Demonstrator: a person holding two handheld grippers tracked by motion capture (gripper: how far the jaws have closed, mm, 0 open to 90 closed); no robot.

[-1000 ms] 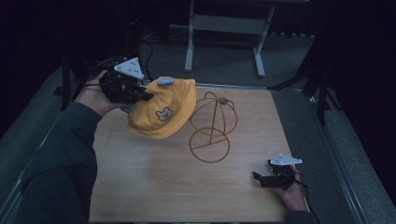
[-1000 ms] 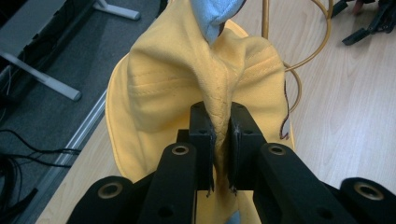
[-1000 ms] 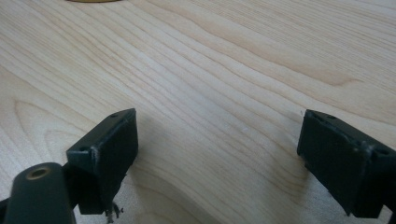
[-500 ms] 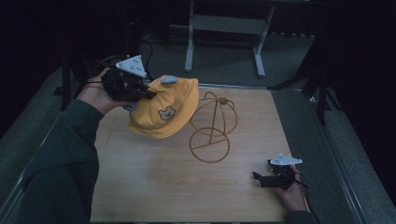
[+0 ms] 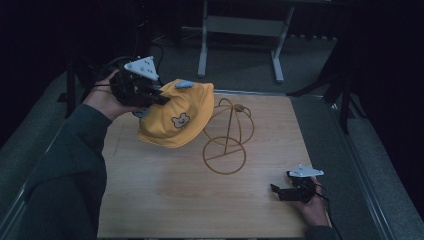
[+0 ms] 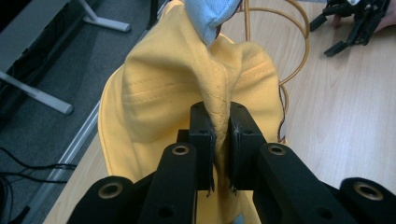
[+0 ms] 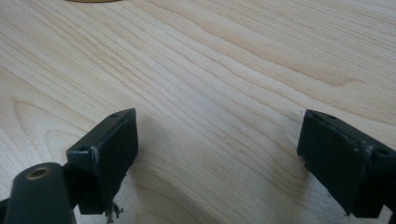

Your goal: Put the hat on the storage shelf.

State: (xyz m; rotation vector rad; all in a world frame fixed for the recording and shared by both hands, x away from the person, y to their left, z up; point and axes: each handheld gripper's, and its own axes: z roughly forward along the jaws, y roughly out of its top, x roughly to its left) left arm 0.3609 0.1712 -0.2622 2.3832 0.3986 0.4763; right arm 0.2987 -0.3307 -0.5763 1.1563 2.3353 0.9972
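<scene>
- I see the left gripper (image 6: 219,140) pinching a fold of the yellow cap (image 5: 182,117), held above the table (image 5: 165,200).
- Cap touches the wire stand (image 5: 227,145).
- Right gripper (image 7: 217,154) spread, resting on the table.

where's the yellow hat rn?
High view: the yellow hat hangs over the table's back-left part, pinched in the left tool, its right edge against the wire stand.

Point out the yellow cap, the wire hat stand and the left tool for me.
yellow cap (image 5: 176,122): high view, on the bear patch on its crown.
wire hat stand (image 5: 225,156): high view, on its round base ring.
left tool (image 6: 220,135): left gripper view, between its tips pinching cap fabric.
</scene>
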